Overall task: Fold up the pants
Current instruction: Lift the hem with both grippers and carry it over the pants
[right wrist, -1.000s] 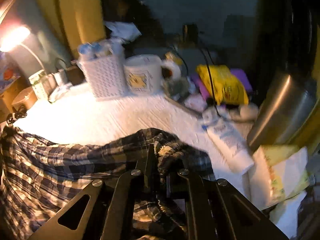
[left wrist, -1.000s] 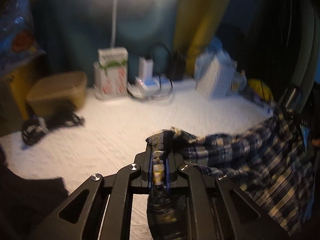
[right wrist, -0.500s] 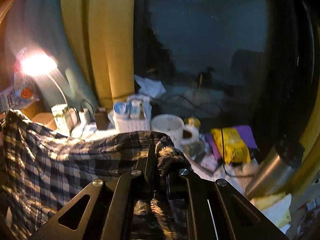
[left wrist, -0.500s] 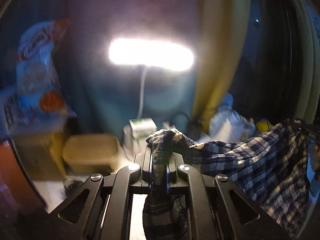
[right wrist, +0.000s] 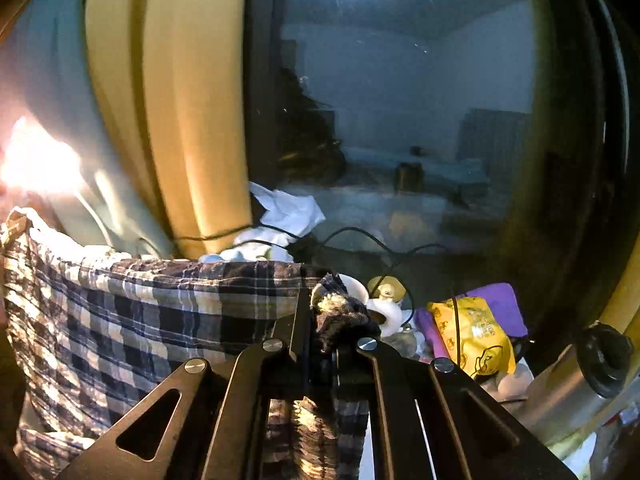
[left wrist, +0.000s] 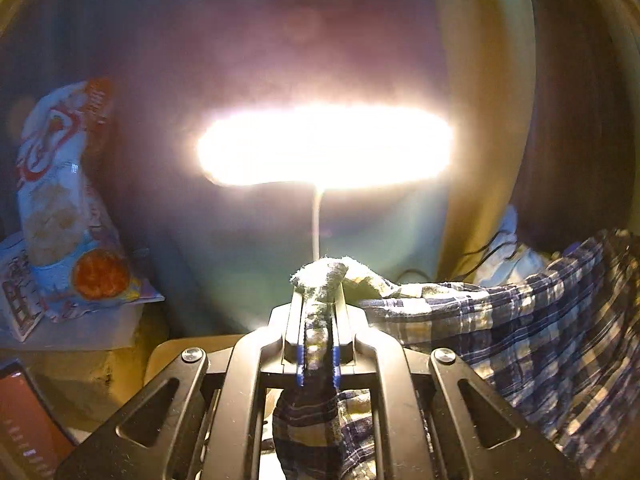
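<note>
The blue-and-cream plaid pants (left wrist: 520, 332) hang stretched in the air between my two grippers. My left gripper (left wrist: 318, 300) is shut on one corner of the pants, with a tuft of fabric poking past the fingertips and more cloth hanging below. The pants run off to the right in that view. My right gripper (right wrist: 320, 312) is shut on the other corner; the pants (right wrist: 140, 320) spread out to the left there. Both grippers are raised high and the table surface is hidden.
A bright lamp (left wrist: 324, 146) glares straight ahead of the left gripper, with a snack bag (left wrist: 60, 200) at left. A yellow curtain (right wrist: 180, 120) and dark window stand ahead of the right gripper. A yellow packet (right wrist: 472, 332), cables and a steel flask (right wrist: 568, 392) lie below right.
Both grippers have lifted the pants up off the white table. The views have tilted upward, so the table has dropped out of sight and the lamp and window fill the frames.
</note>
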